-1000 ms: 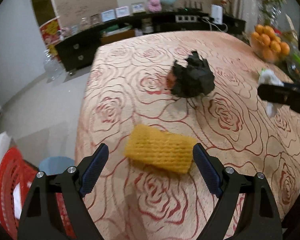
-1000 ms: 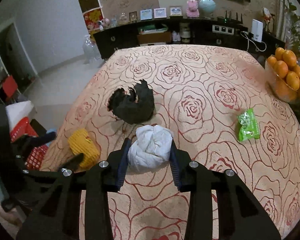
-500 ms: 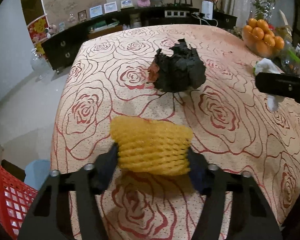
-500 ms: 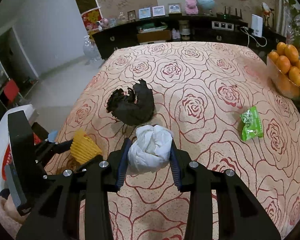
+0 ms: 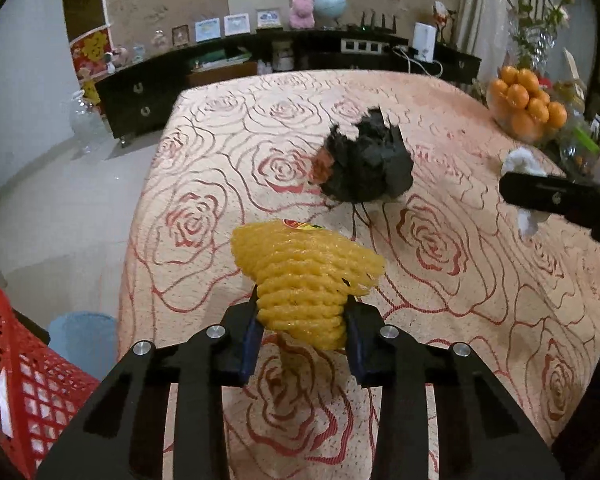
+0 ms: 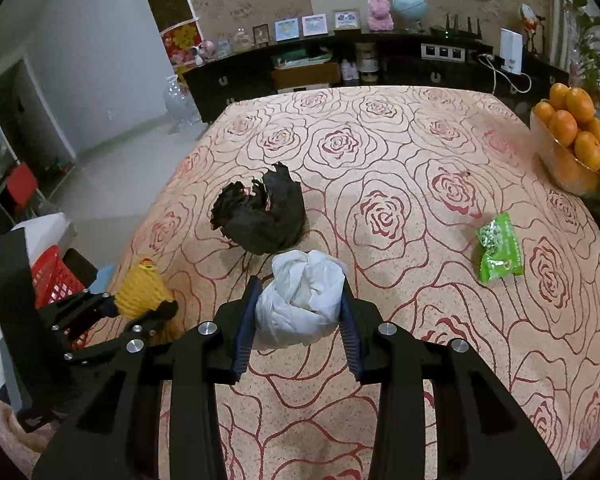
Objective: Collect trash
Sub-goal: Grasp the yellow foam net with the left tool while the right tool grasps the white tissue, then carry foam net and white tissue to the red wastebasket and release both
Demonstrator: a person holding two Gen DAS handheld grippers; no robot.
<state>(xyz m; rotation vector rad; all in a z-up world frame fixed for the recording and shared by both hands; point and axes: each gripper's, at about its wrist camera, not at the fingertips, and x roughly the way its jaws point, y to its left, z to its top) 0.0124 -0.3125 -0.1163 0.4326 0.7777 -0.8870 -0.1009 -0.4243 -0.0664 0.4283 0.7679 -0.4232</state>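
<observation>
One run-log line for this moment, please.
left gripper: closing on yellow foam net | right gripper: shut on white wad | on table: black crumpled bag, green packet

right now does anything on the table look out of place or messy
Yes. A crumpled black wad sits mid-table and a green snack packet lies loose near the bowl of oranges. The yellow foam net and white tissue ball are already gripped.

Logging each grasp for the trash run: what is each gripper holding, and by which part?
Left gripper: yellow foam fruit net, jaws closing on its lower end. Right gripper: crumpled white tissue wad, gripped across its sides.
</observation>
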